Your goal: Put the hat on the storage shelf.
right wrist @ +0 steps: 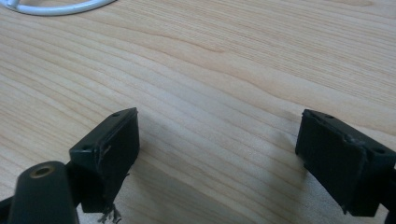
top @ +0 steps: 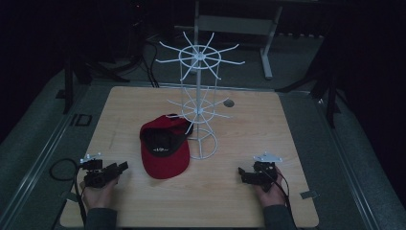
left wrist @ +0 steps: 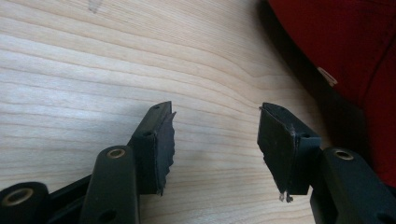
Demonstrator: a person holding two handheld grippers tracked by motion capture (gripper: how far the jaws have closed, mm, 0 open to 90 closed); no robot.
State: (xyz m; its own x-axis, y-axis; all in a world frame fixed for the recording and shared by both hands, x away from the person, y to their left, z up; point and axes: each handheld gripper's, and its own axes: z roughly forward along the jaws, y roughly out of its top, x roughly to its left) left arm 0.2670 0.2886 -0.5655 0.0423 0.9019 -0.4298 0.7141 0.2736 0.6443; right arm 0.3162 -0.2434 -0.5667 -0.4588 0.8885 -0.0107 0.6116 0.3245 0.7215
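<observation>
We read this as the start of a hang-the-cap job. Red cap (top: pixel 165 149) lies flat on the worktop (top: pixel 249 134), crown up, brim toward the person, its back edge touching the base ring of the white wire rack (top: pixel 200 108). Rack stands upright mid-worktop, two tiers of spoke hooks, all bare, nothing hanging on any of them. That's the only holder here, and it's empty.

Left gripper (top: pixel 122 166) rests low near the front-left corner, jaws apart, nothing between them; it points toward the cap, which sits just beside it. In the left gripper view the cap (left wrist: pixel 355 56) fills the upper right, close to the right-hand pad (left wrist: pixel 275 140), not touching.

Right gripper (top: pixel 242 173) sits near the front-right, well apart from the cap, jaws wide apart and empty. In the right gripper view we see bare wood between the pads and a curve of the rack's base ring (right wrist: pixel 60 7) at top left.

Our guess: both hands are parked at a ready pose, left one placed to take the cap since it's nearer. The cap lies near the rack, so the lift to a hook is short. No boxes, bins or trays on the worktop.
</observation>
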